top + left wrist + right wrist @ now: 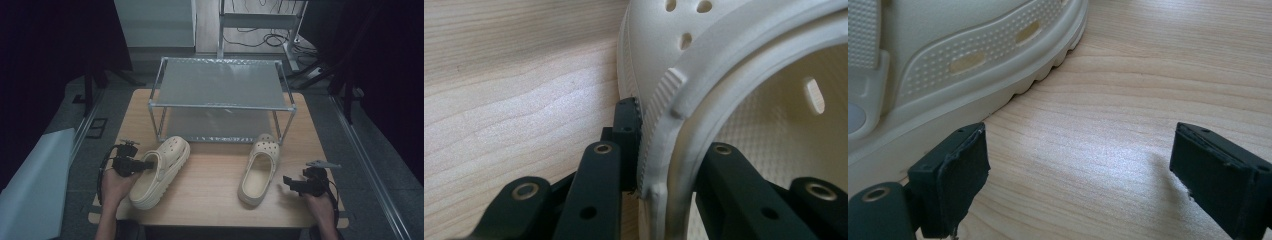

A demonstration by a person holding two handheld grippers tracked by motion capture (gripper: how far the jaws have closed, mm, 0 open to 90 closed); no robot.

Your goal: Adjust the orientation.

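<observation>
Two cream clogs lie on the wooden table (210, 185). The left clog (161, 170) rests at the front left, toe pointing away. My left gripper (145, 164) is shut on its side wall near the heel opening; in the left gripper view one pad presses the ribbed outside of the left clog (664, 85) and the other jaw sits inside the opening. The right clog (259, 169) lies at the front right. My right gripper (289, 182) stands open just right of its heel, jaws wide apart over bare wood, with the right clog (948, 55) at the left of that view.
A metal-framed two-level rack (220, 97) with grey shelves stands at the back of the table, its front legs just behind both clogs' toes. Bare wood lies between the clogs. The floor and cables show beyond the table.
</observation>
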